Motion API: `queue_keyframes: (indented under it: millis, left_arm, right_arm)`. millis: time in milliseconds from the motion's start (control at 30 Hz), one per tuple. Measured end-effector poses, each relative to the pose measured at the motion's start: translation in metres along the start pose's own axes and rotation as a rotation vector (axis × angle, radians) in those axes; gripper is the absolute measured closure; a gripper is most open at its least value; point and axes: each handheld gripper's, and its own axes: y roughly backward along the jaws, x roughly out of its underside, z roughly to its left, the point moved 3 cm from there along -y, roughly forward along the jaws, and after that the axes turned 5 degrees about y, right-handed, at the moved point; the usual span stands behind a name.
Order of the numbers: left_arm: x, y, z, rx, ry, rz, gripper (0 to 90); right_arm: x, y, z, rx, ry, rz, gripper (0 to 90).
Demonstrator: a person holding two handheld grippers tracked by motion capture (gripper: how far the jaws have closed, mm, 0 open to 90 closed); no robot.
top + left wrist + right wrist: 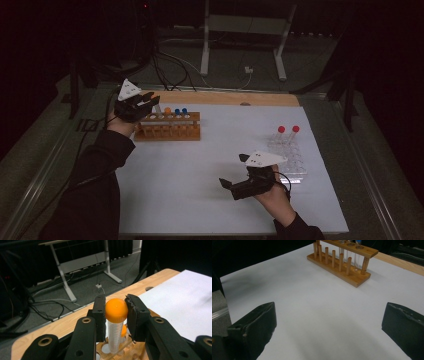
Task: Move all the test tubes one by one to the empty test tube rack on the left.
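- Left gripper (pixel 116 315) clamped on orange-capped tube (pixel 115 326), upright, lower end at the wooden rack (pixel 125 351).
- Right gripper (pixel 329 322) jaws wide apart above white mat (pixel 312 305), holding nothing.

No legible text, labels, brands or numbers. Tube (pixel 115 332) clamped in left gripper (pixel 116 312) carries fine graduation marks down its wall, below the orange cap (pixel 116 310); too small to read. Nothing readable ahead of right gripper (pixel 329 322).
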Motion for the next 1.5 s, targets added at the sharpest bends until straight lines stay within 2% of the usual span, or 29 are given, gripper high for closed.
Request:
queue_keyframes:
  millis: [33, 67, 300, 667, 733, 1000, 1200, 1267, 1367, 1433, 1500]
  left_arm:
    - [0.002, -0.003, 0.002, 0.001, 0.015, 0.003, 71.7]
    - [0.004, -0.005, 0.003, -0.01, 0.013, 0.006, 71.7]
    - [0.02, -0.021, 0.004, -0.014, 0.04, 0.049, 71.7]
    - [0.041, -0.039, 0.003, -0.026, 0.05, 0.118, 71.7]
    - [0.043, -0.041, 0.003, -0.021, 0.061, 0.127, 71.6]
    - [0.049, -0.048, 0.002, -0.031, 0.047, 0.173, 71.6]
    - [0.049, -0.047, 0.003, -0.023, 0.068, 0.182, 71.1]
    - [0.048, -0.045, 0.003, -0.009, 0.08, 0.176, 69.8]
    - [0.044, -0.038, 0.001, -0.017, 0.088, 0.172, 56.0]
    - [0.04, -0.031, -0.001, -0.019, 0.091, 0.153, 50.9]
    - [0.037, -0.023, -0.005, 0.0, 0.092, 0.138, 45.8]
  right_arm:
    - [0.0, 0.0, 0.0, 0.0, 0.0, 0.0, 0.0]
    - [0.0, 0.0, -0.001, 0.0, 0.0, 0.0, 0.0]
    - [0.002, 0.0, -0.002, -0.001, -0.003, 0.003, 0.0]
    - [0.002, 0.0, -0.002, -0.003, 0.002, 0.005, 0.0]
    - [0.003, 0.0, -0.002, -0.003, 0.001, 0.005, 0.0]
    - [0.002, 0.0, -0.003, -0.001, 0.0, 0.005, 0.0]
    - [0.002, 0.001, -0.003, -0.005, -0.002, -0.001, 0.0]
    - [0.001, 0.002, -0.004, -0.004, -0.002, -0.002, 0.0]
    - [0.0, 0.004, -0.005, -0.002, -0.004, -0.01, 0.0]
    - [-0.001, 0.007, -0.007, 0.003, -0.001, -0.02, 0.0]
    - [-0.003, 0.011, -0.009, 0.004, -0.006, -0.028, 0.0]
